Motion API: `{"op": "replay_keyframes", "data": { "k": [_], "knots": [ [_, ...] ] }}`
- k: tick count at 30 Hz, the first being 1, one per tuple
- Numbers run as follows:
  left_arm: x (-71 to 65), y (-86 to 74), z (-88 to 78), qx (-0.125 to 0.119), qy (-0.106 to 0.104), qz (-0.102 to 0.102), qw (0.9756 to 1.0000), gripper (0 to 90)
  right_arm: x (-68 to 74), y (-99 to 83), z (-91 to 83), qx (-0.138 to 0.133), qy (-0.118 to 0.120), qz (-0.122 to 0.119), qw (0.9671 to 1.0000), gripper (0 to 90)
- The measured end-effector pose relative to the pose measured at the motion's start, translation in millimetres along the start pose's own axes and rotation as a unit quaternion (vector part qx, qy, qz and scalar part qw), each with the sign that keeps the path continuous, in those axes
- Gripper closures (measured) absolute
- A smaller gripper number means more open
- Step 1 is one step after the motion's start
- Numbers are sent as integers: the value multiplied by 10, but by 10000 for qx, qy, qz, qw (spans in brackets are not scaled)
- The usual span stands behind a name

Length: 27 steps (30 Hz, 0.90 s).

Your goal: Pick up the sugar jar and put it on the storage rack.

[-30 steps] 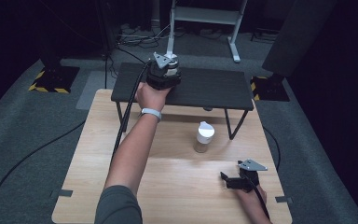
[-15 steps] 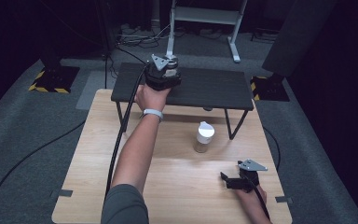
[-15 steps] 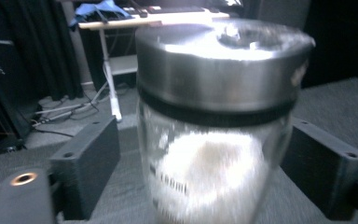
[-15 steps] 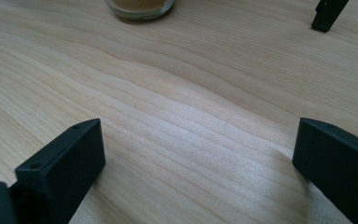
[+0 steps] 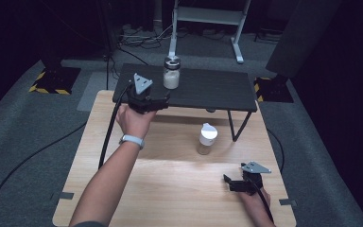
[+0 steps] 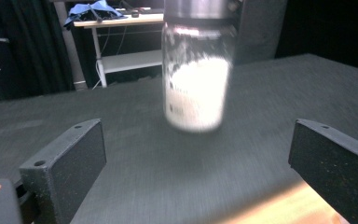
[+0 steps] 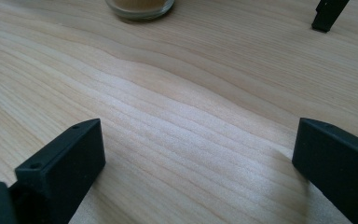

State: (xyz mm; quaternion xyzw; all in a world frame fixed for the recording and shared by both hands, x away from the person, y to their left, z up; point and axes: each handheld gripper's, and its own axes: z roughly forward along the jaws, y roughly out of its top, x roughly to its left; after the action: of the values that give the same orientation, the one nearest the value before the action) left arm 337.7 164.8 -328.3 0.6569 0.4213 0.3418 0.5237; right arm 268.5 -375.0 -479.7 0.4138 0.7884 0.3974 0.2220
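Dark shelf (image 5: 208,90) bears a seemingly powder-filled jar (image 5: 171,72); both tongs (image 5: 144,100) (image 5: 232,183) spread, empty.

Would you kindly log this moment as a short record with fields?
Work: jar of white powder set on the black raised shelf
Left gripper: open, jaws just opened, nothing between them, jar stands ahead
Right gripper: open, low over the wooden table
Second jar: white lid, on the table beside the shelf leg
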Motion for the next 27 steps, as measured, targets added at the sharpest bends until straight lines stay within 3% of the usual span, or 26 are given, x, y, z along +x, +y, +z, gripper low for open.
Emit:
{"op": "replay_keyframes", "data": {
  "k": [8,12,17,22,24,27],
  "knots": [
    [-143,-588,-475,99,77,309,9994,54,0,2,0,4,1,-3,10000,20],
    [-209,-866,-627,135,37,379,9992,61,-1,6,3,7,5,-6,10000,20],
    [-239,-1217,-751,346,-56,54,9994,70,-1,7,5,9,5,-8,10000,20],
    [-251,-1501,-837,598,-139,-27,9981,70,1,10,7,13,-1,-3,10000,20],
    [-232,-1586,-843,740,-185,-119,9970,70,1,10,7,13,-2,-3,10000,20],
    [-119,-1677,-800,1010,-464,-267,9934,70,2,10,6,13,-2,-1,10000,20]
  ]
}}
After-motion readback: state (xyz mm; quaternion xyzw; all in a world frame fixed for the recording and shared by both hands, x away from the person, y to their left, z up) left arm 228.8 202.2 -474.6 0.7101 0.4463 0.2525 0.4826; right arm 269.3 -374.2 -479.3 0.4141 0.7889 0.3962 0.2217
